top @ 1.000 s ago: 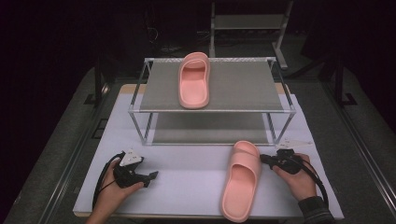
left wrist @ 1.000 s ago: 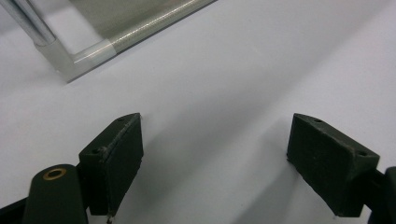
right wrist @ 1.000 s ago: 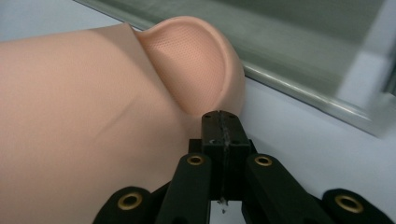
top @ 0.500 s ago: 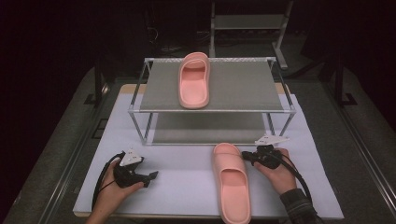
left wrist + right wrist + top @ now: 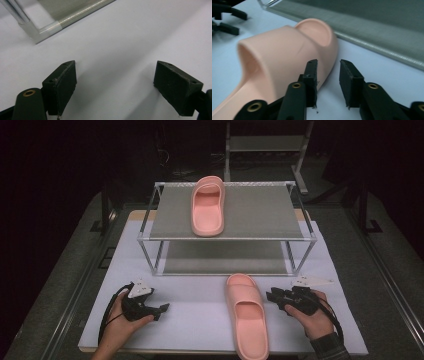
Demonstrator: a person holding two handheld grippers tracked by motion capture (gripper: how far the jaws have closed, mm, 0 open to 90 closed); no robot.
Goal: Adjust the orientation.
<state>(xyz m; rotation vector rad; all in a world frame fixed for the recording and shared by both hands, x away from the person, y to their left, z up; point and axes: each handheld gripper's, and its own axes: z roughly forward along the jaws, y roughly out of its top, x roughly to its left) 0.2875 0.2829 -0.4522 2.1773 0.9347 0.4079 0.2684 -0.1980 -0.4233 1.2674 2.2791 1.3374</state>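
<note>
One pink slipper [image 5: 246, 315] [image 5: 282, 55] lies on the white table top, toe pointing toward the rack. A matching pink slipper [image 5: 208, 206] rests on the top shelf of the metal rack [image 5: 225, 239]. My right gripper [image 5: 272, 296] [image 5: 328, 75] sits just right of the near slipper, and its jaws have just been opening. Only bare table shows between them, and the slipper's side lies against the outside of one jaw. My left gripper [image 5: 159, 311] [image 5: 116, 85] rests open on the table at the left, nothing between its jaws.
The rack has a lower shelf [image 5: 225, 259] close above the table, and its corner post [image 5: 37, 32] stands just ahead of the left gripper. The white mat [image 5: 200, 330] ends near the front edge. Dark floor and a metal frame [image 5: 265, 145] lie beyond.
The near slipper swung from slanted to straight and slid left with the right gripper at its side. That gripper then drew back to the right and opened. The left hand stayed put.
</note>
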